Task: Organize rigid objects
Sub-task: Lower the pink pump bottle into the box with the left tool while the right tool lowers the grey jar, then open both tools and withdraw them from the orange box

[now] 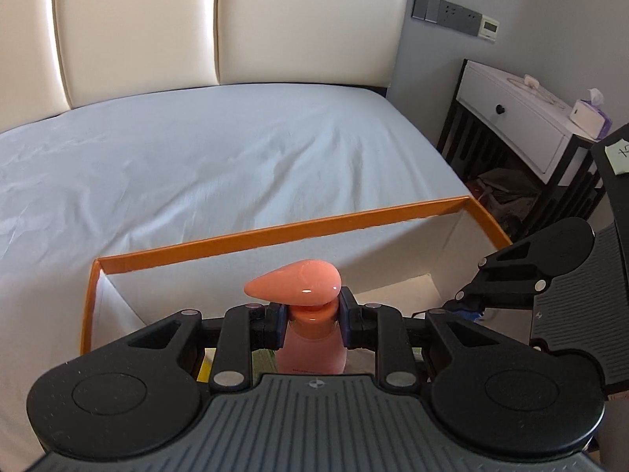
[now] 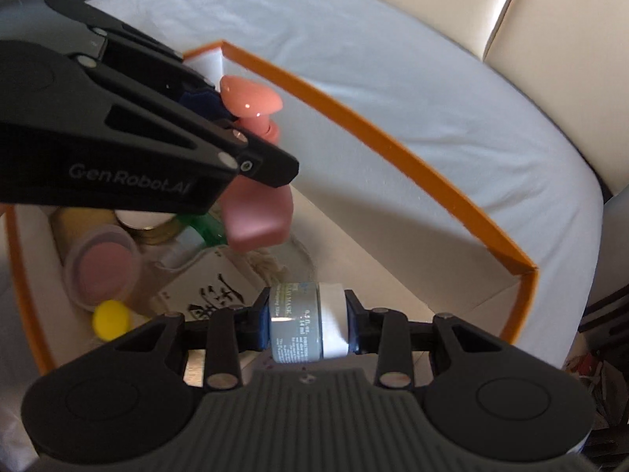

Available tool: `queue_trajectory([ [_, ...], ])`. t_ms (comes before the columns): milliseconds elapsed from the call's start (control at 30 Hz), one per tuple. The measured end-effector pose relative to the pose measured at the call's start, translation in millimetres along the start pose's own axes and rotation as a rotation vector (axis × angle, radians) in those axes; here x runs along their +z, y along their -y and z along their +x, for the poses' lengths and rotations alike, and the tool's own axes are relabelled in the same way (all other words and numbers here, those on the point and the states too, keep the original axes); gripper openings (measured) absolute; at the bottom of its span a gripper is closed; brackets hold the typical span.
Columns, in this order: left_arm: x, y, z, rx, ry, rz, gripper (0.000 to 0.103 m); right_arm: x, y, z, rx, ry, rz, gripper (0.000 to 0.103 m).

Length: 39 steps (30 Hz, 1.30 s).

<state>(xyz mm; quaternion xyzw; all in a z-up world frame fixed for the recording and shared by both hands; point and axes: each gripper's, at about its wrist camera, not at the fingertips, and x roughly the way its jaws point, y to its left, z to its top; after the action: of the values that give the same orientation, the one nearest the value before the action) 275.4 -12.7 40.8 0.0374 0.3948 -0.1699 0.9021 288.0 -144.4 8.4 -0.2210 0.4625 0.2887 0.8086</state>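
My left gripper (image 1: 310, 320) is shut on the neck of a pink pump bottle (image 1: 310, 350) and holds it upright above the orange-rimmed white box (image 1: 275, 232). In the right wrist view the same bottle (image 2: 257, 216) hangs over the box (image 2: 393, 149), held by the left gripper (image 2: 232, 118). My right gripper (image 2: 306, 324) is shut on a small grey jar with a white lid (image 2: 304, 324), held sideways inside the box. The right gripper also shows at the right of the left wrist view (image 1: 468, 306).
The box sits on a bed with a pale sheet (image 1: 196, 157) and cream headboard (image 1: 137, 27). Inside lie a pink-lidded jar (image 2: 104, 267), a yellow cap (image 2: 111, 318), a gold jar (image 2: 153, 228), a green bottle (image 2: 204, 228) and a printed card (image 2: 212, 287). A white nightstand (image 1: 519, 122) stands at the right.
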Motion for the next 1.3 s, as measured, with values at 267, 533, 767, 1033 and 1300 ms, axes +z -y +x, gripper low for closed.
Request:
queue_trajectory([
  [267,6,4,25,0.006,-0.054,0.014,0.028,10,7,26,0.003,-0.090,-0.027,0.035],
  [533,5,3,26,0.034,-0.113,0.013,0.040,9,10,26,-0.007,-0.099,-0.036,0.045],
  [767,2,0,10,0.035,-0.153,0.013,0.058,10,3,4,-0.029,-0.046,-0.031,0.060],
  [1033,-2,7,-36,0.024,-0.138,0.018,0.067,11,-5,-48,-0.083,0.013,-0.017,0.074],
  [1300,-9,25,-136,0.076,0.172,0.060,0.068,7,-23,-121,-0.172,0.153,0.041,0.085],
])
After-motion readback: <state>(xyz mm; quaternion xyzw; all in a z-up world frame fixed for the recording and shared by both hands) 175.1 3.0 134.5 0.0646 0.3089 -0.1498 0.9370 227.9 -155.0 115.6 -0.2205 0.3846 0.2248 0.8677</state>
